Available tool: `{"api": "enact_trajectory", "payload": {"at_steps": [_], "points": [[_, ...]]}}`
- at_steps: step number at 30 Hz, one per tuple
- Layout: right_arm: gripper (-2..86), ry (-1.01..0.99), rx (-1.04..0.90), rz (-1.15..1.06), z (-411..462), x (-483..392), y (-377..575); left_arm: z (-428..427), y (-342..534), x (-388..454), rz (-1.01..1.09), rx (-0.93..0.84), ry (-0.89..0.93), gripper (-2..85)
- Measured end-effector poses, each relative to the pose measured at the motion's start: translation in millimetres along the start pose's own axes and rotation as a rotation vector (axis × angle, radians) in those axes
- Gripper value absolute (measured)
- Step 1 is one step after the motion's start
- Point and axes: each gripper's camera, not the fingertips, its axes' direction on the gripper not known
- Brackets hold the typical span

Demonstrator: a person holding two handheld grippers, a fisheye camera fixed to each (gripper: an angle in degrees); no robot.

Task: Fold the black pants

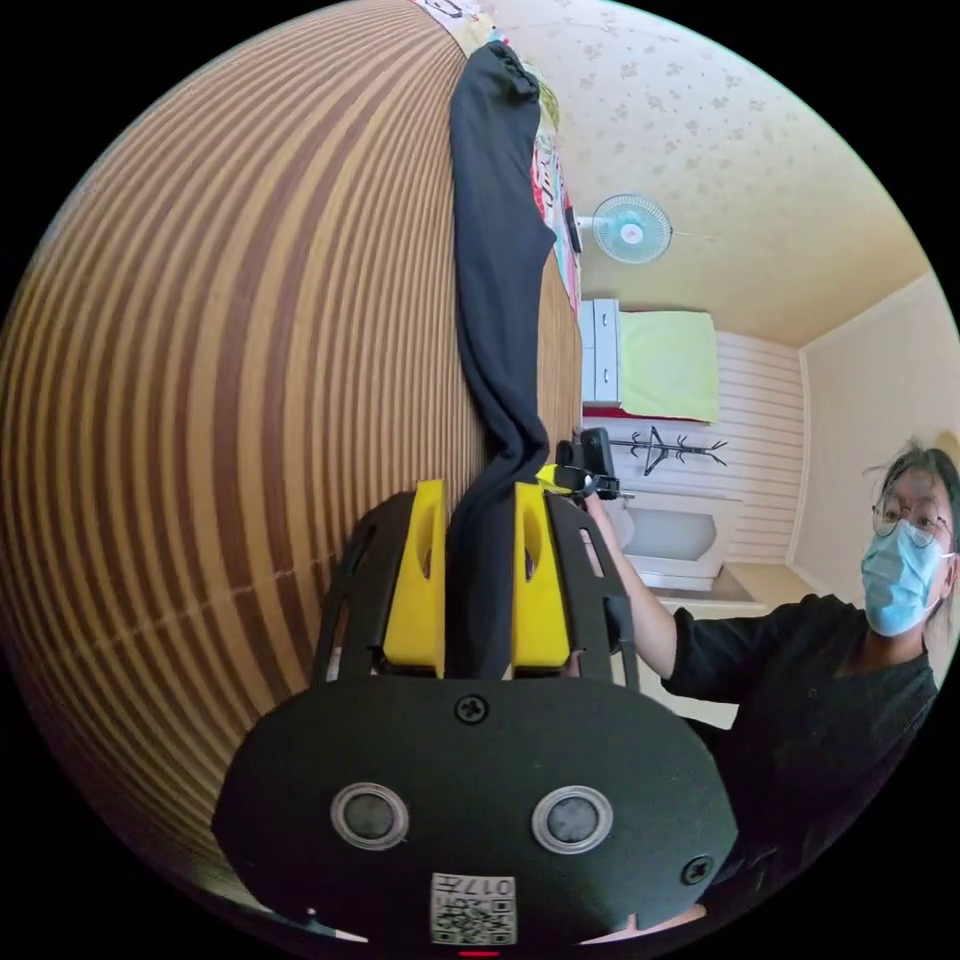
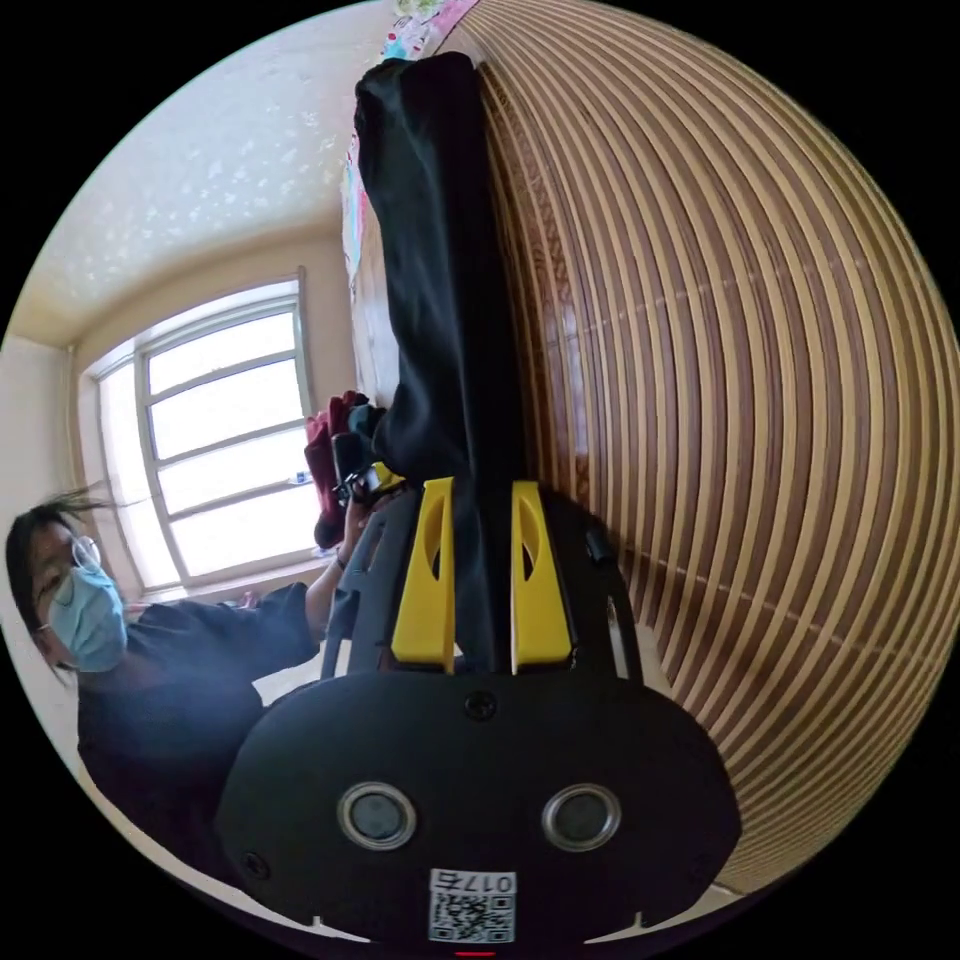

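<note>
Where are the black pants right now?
The black pants hang over the striped mat, pinched in the left tool and, in the right gripper view, the right tool.

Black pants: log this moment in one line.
left gripper: shut on black pants | right gripper: shut on black pants | pants stretched over striped mat

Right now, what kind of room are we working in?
Most likely a room in a home. A striped woven mat lies under the black pants, a wall fan hangs near a coat rack, and a big window lets in daylight.
</note>
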Motion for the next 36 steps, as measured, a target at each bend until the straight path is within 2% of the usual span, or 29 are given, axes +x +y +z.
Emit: {"api": "enact_trajectory", "payload": {"at_steps": [2,5,7,9,11,14,17,22,29,36], "points": [[8.2,-0.168,0.009,0.003,-4.6,18.8,-0.5,11.1,-5.9,4.1,0.033,-0.029,0.016,10.8],[6.9,-0.232,-0.030,-0.008,-3.6,24.2,-3.1,33.2,-15.4,2.1,0.064,-0.116,0.167,12.3],[4.8,-0.217,-0.041,-0.008,-7.7,21.0,0.5,38.5,-13.4,-3.9,0.063,-0.088,0.440,14.5],[3.8,-0.244,-0.032,-0.057,-16.6,12.5,9.6,36.6,-6.9,-3.7,0.060,-0.080,0.535,15.1],[3.0,-0.314,-0.015,-0.094,-30.8,4.7,25.2,28.0,3.9,4.1,0.082,-0.065,0.528,12.9],[2.6,-0.398,0.006,-0.160,-48.1,-14.8,48.8,5.7,31.2,32.0,0.111,-0.001,0.381,5.2],[2.3,-0.458,0.025,-0.269,-67.7,-50.0,78.3,-19.5,63.7,85.5,0.197,0.049,0.372,4.4],[1.8,-0.598,0.056,-0.410,-93.3,-113.1,133.2,-58.9,130.3,216.8,0.425,0.074,0.234,4.0],[1.3,-0.567,0.109,-0.741,-148.9,-264.4,226.5,-96.9,191.6,366.4,0.710,0.130,0.248,3.7],[1.1,-0.497,0.184,-1.022,-200.4,-394.6,267.7,-132.0,210.4,511.7,0.974,0.209,0.292,3.8]]}}
